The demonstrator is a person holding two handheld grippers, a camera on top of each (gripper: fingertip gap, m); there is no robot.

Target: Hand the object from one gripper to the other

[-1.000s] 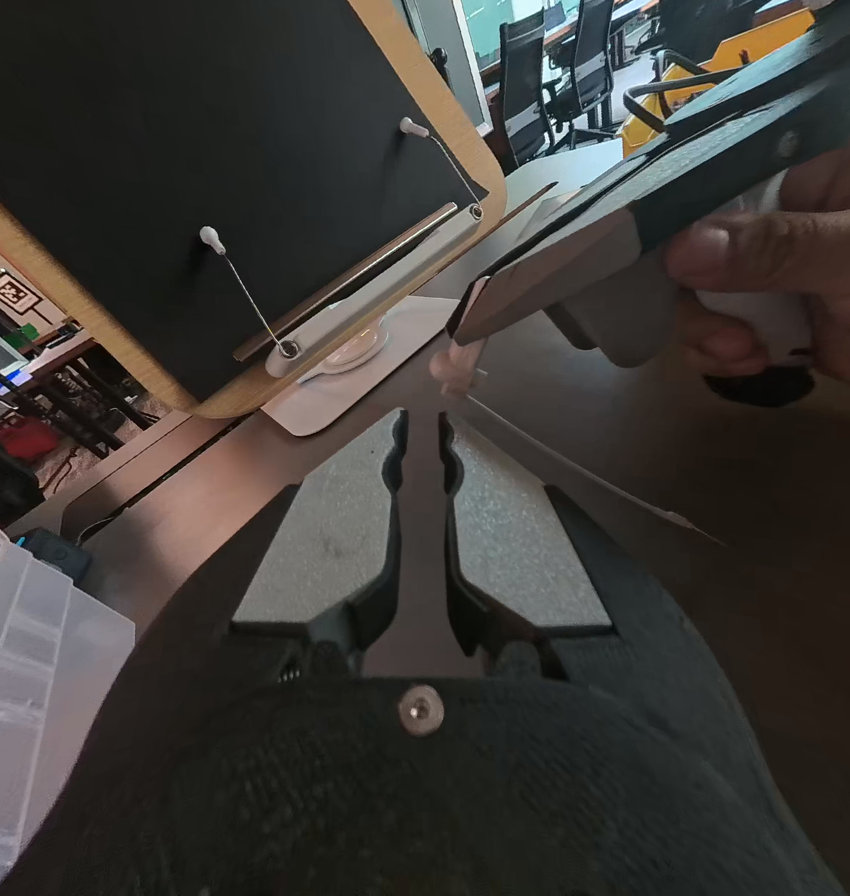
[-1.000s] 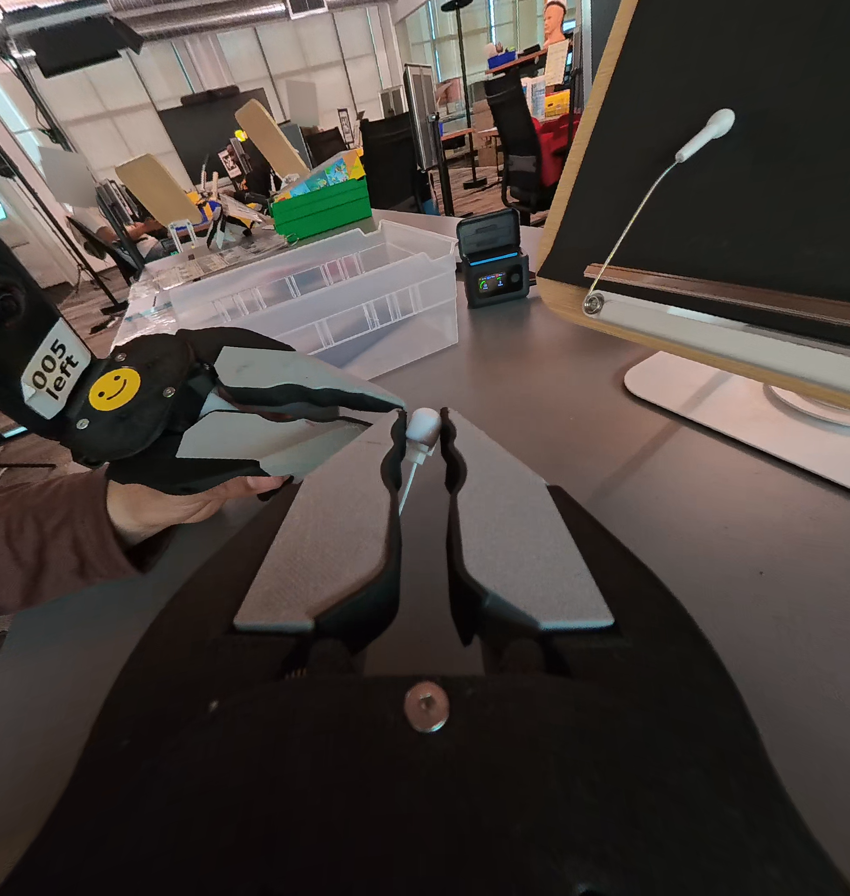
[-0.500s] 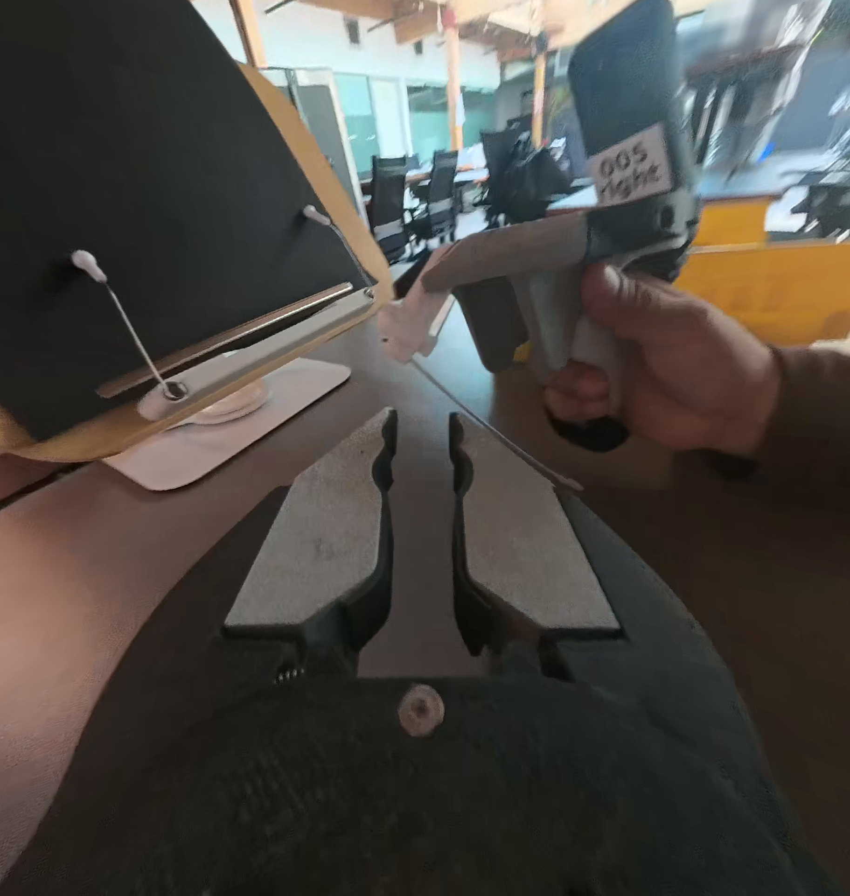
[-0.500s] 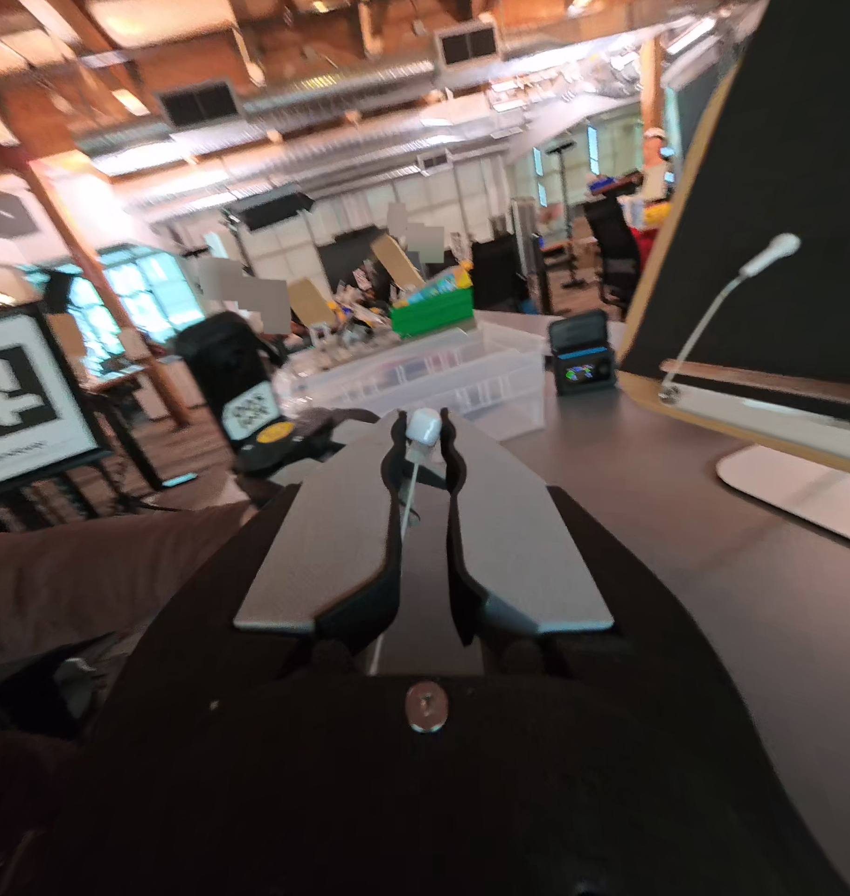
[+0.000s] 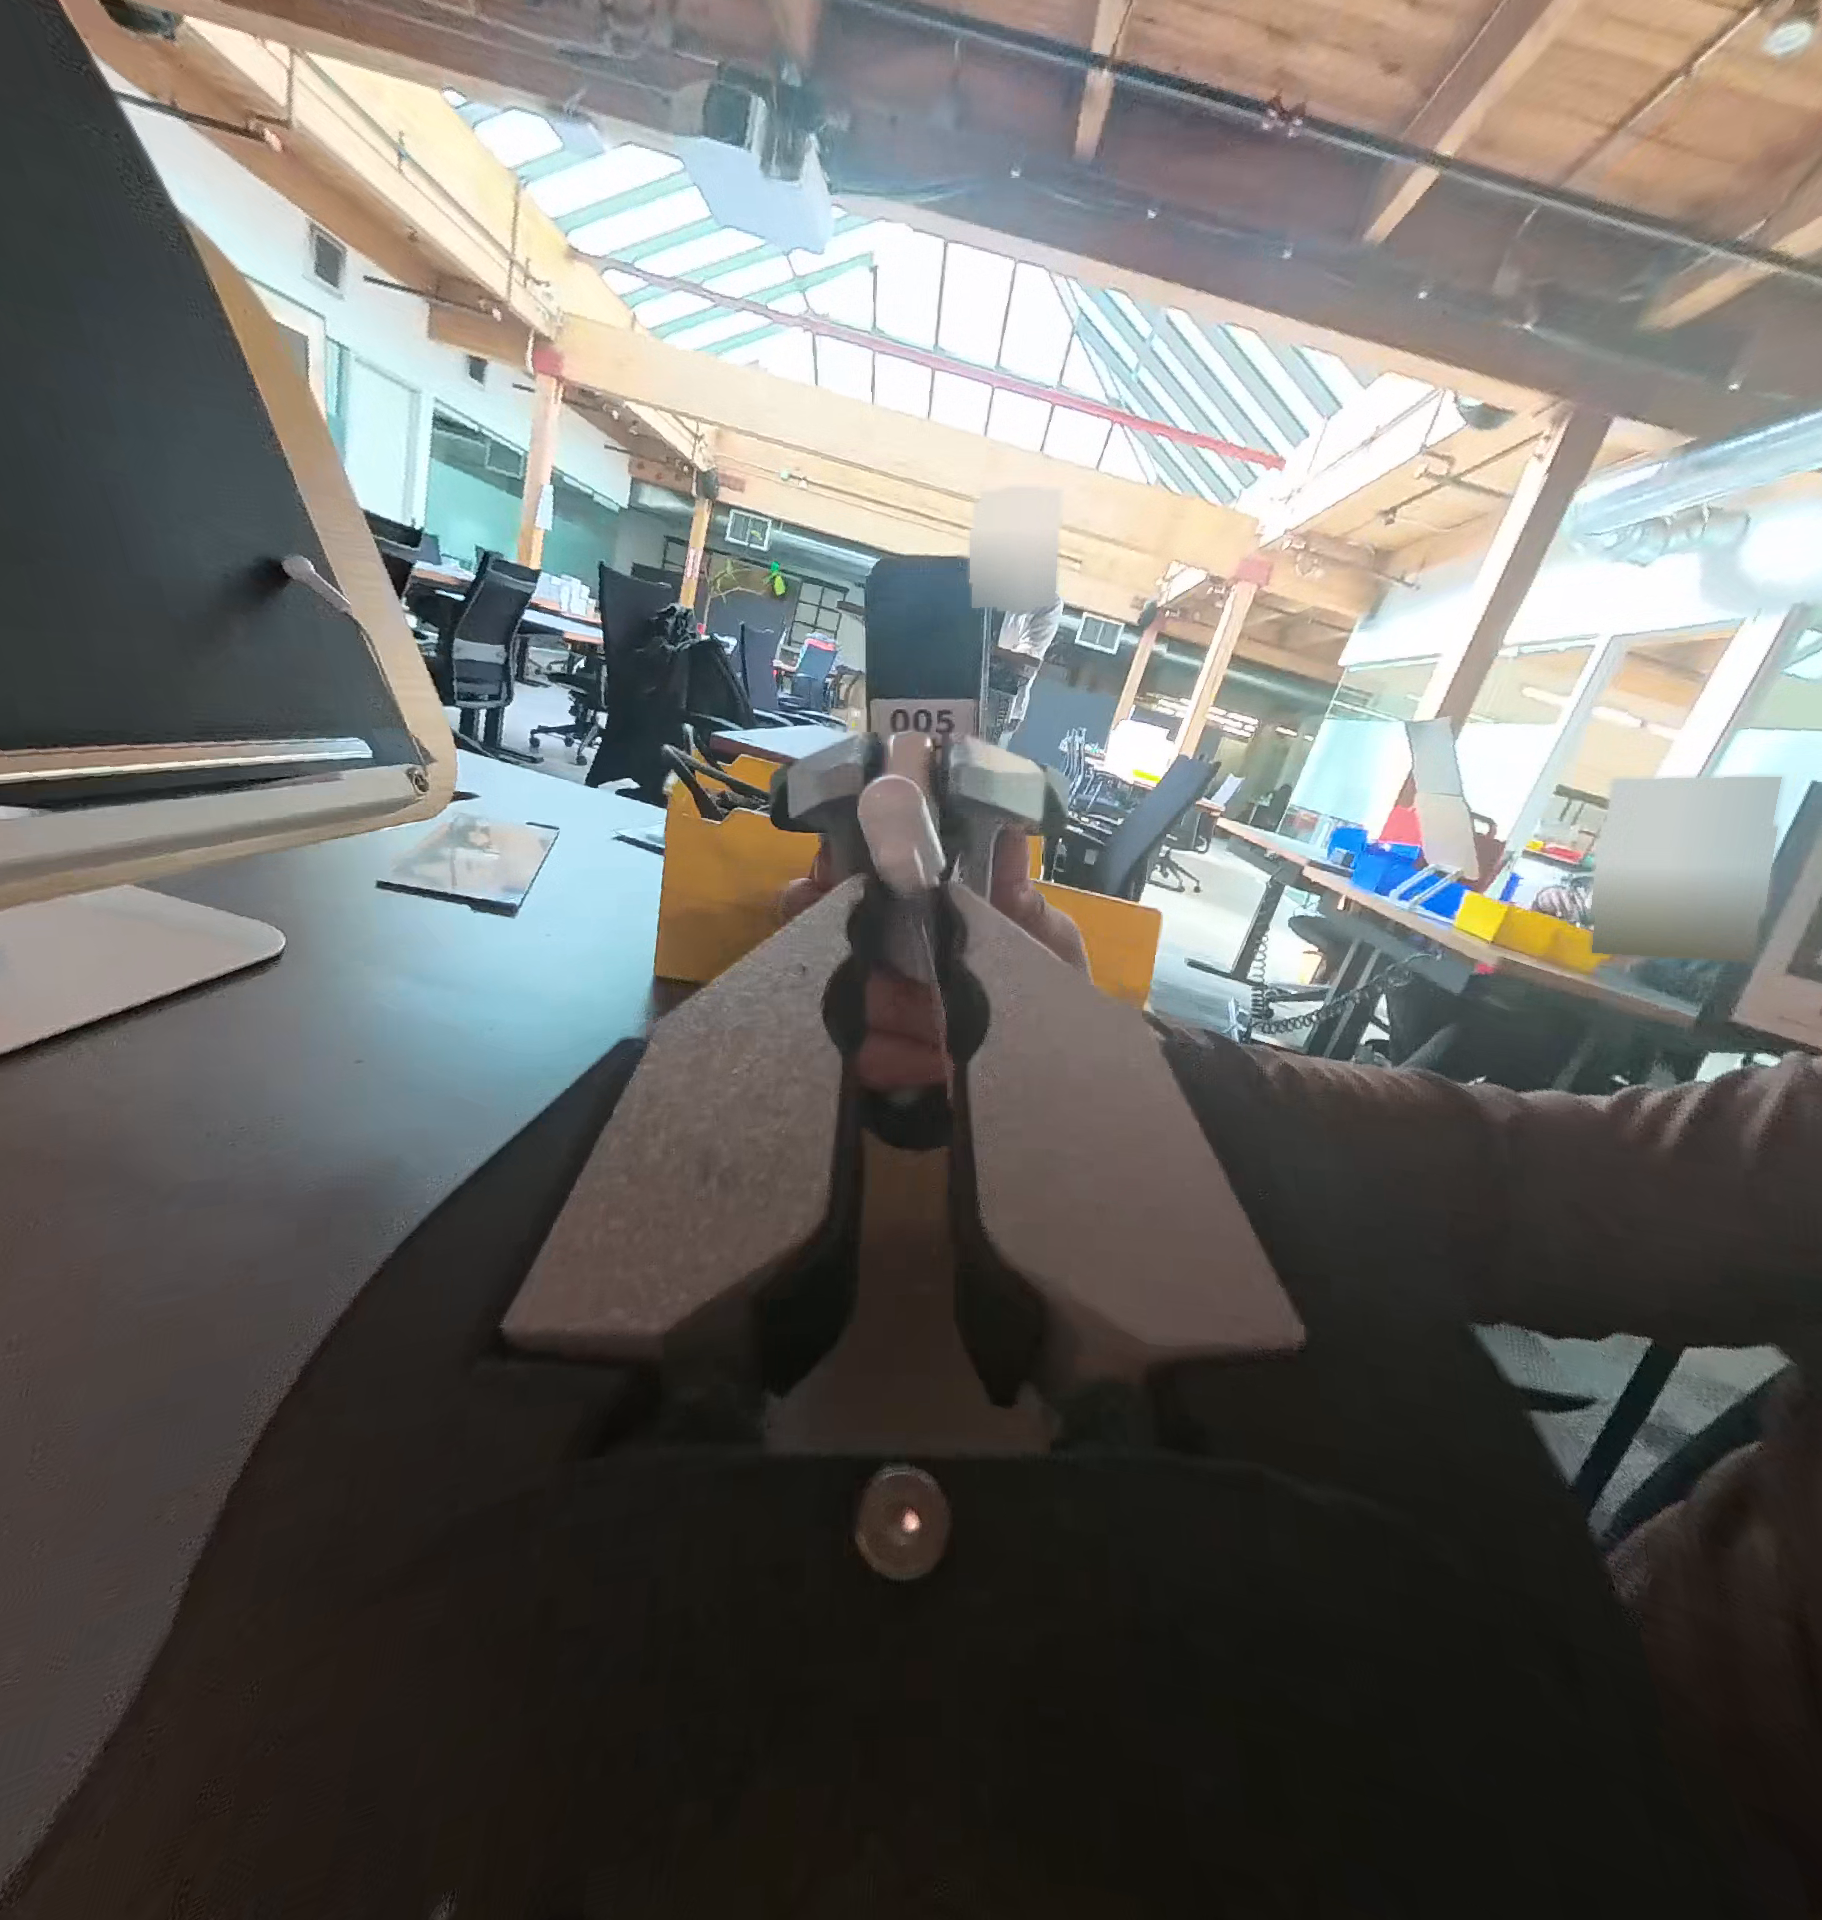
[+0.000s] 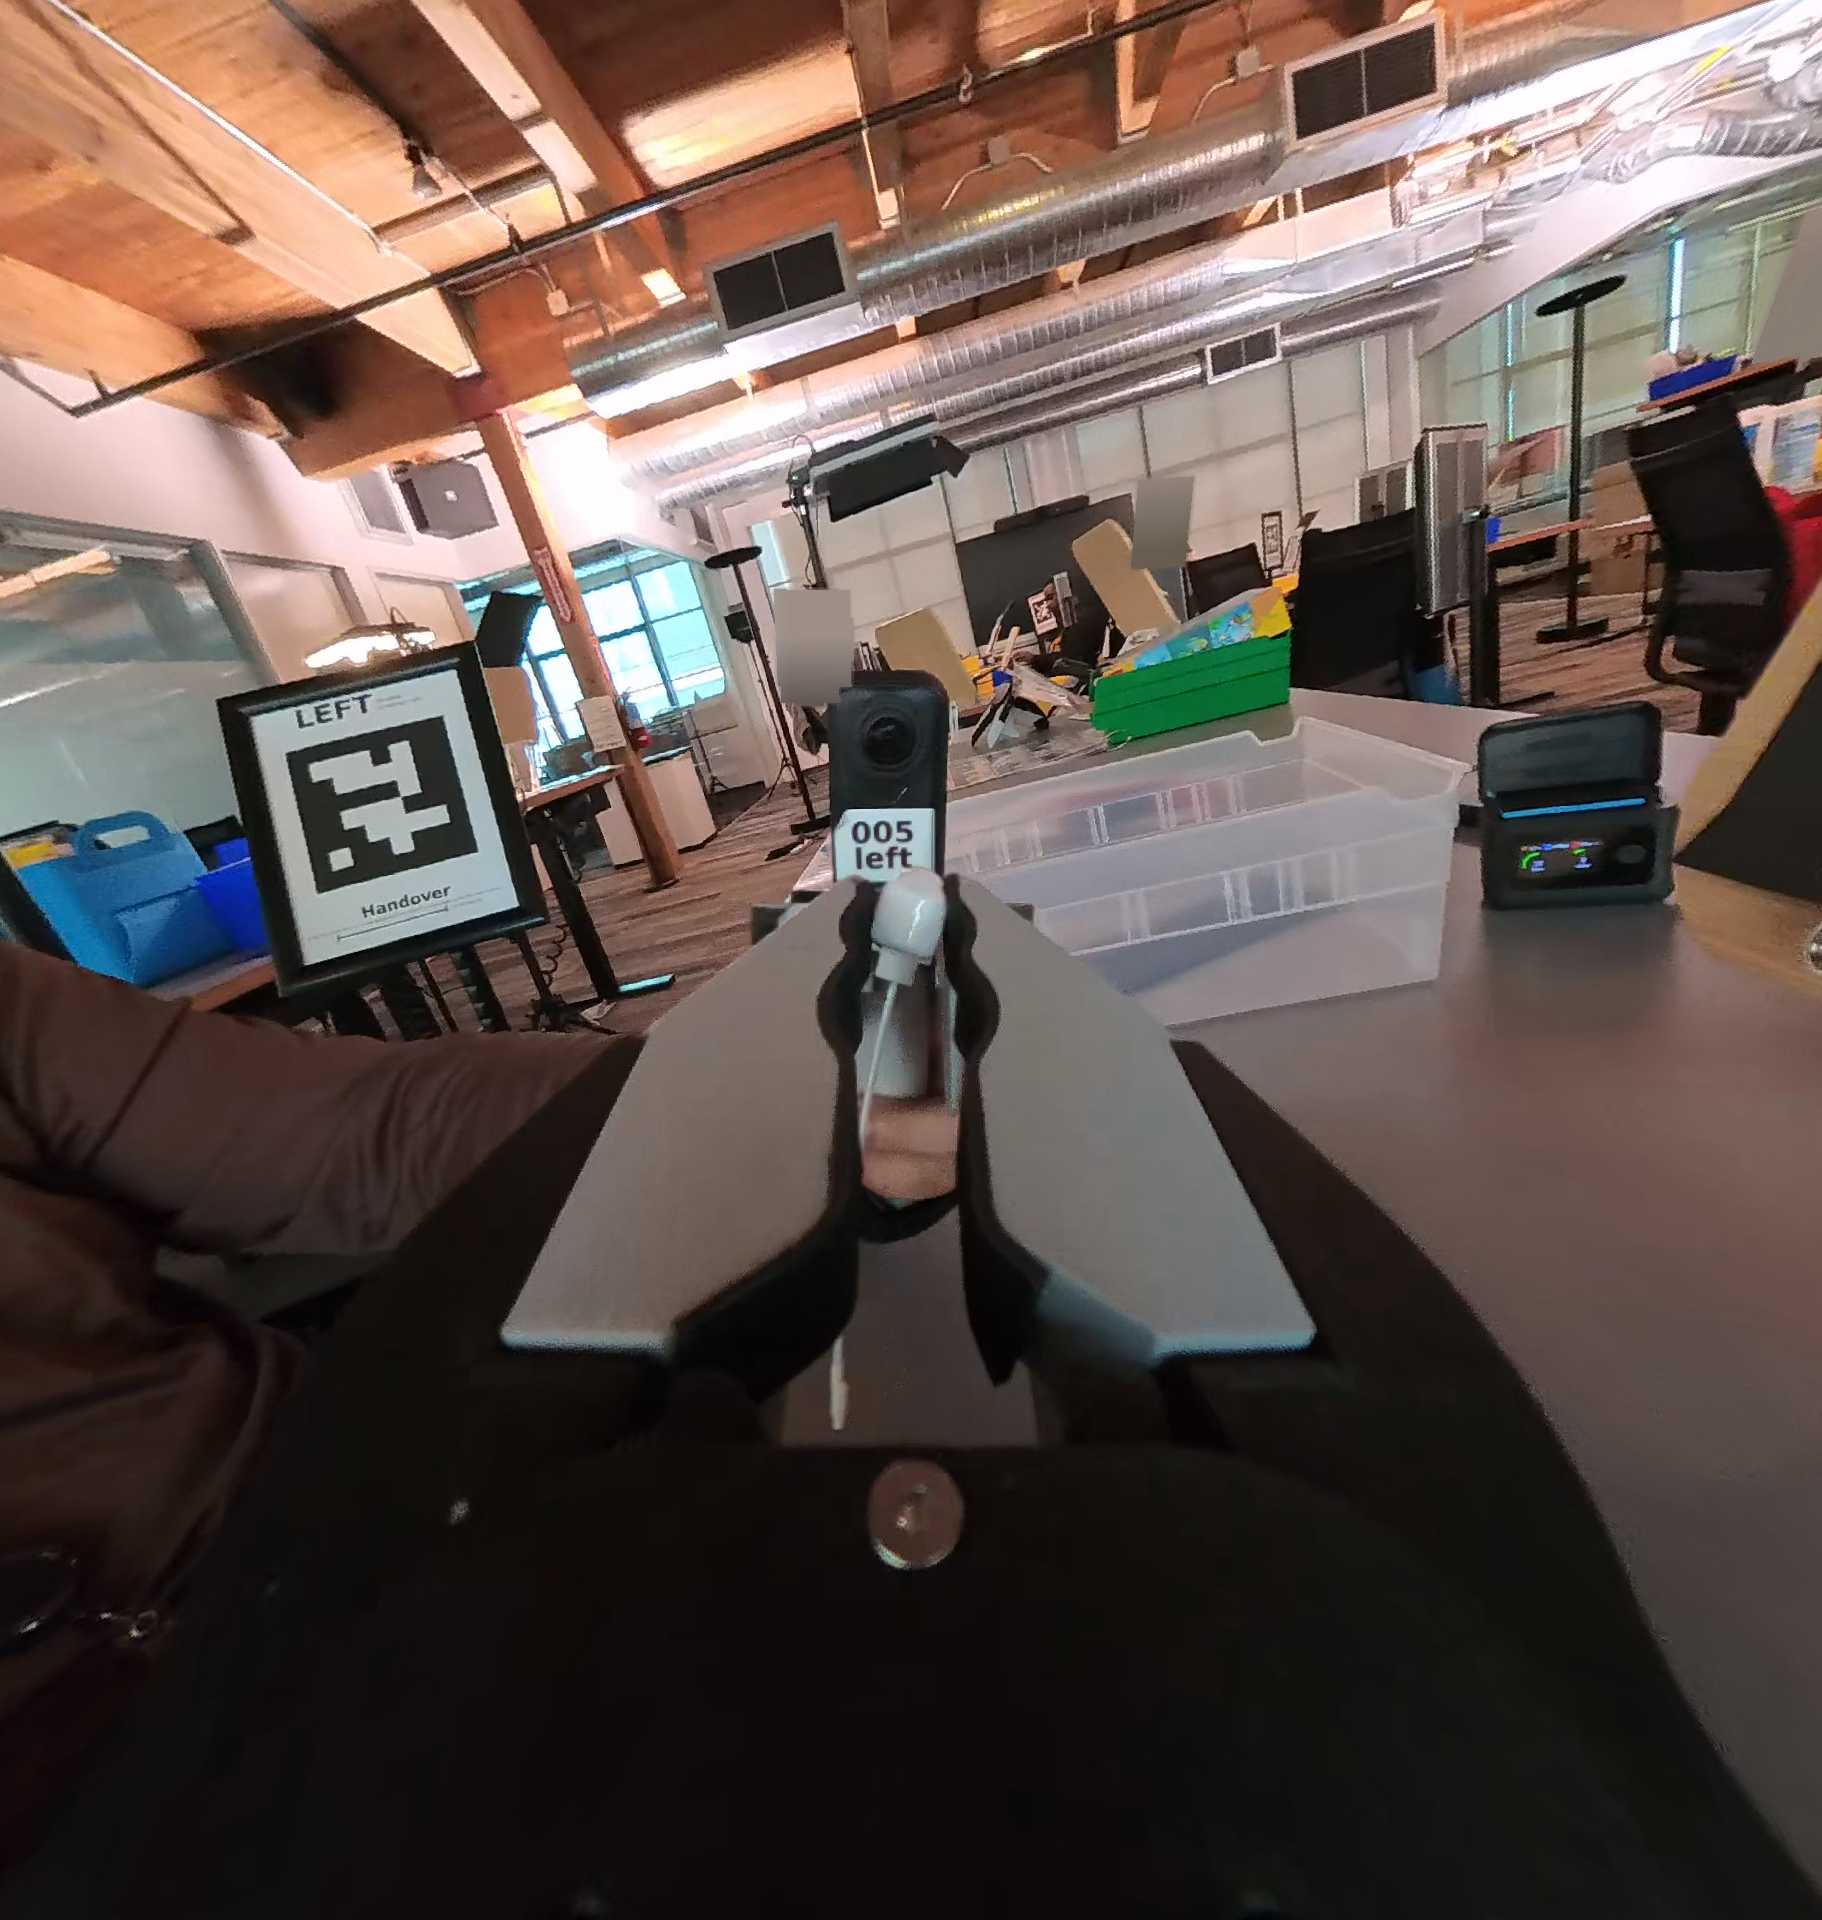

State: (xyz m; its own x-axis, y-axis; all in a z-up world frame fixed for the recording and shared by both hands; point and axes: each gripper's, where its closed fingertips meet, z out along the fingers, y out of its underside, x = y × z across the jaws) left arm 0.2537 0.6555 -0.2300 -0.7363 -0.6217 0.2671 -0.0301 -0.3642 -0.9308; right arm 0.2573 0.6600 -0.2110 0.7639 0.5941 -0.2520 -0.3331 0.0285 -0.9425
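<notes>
right gripper (image 6: 902, 914) pinches white round-tipped thin wire stick (image 6: 905, 925) | left gripper (image 5: 902, 904) slightly spread, facing it above dark tabletop (image 5: 211, 1091)

1. Up close, the left hand-held gripper (image 5: 902, 914): two flat grey fingers (image 5: 699, 1164) with a grainy face, each tapering to a tip, black scalloped edging along the inner sides.
2. Behind them, a broad black textured body with one round silver screw (image 5: 902, 1522) dead centre.
3. The right hand-held gripper (image 6: 902, 930) is built the same: grey wedge fingers (image 6: 699, 1174), black body, one silver screw (image 6: 915, 1512).
4. Seen head-on from across, each unit carries an upright black camera block with a white label (image 6: 883, 842) on its front.
5. The person wears a dark brown long sleeve (image 5: 1509, 1174); the other brown sleeve (image 6: 211, 1122) has a dark button near the cuff.
</notes>
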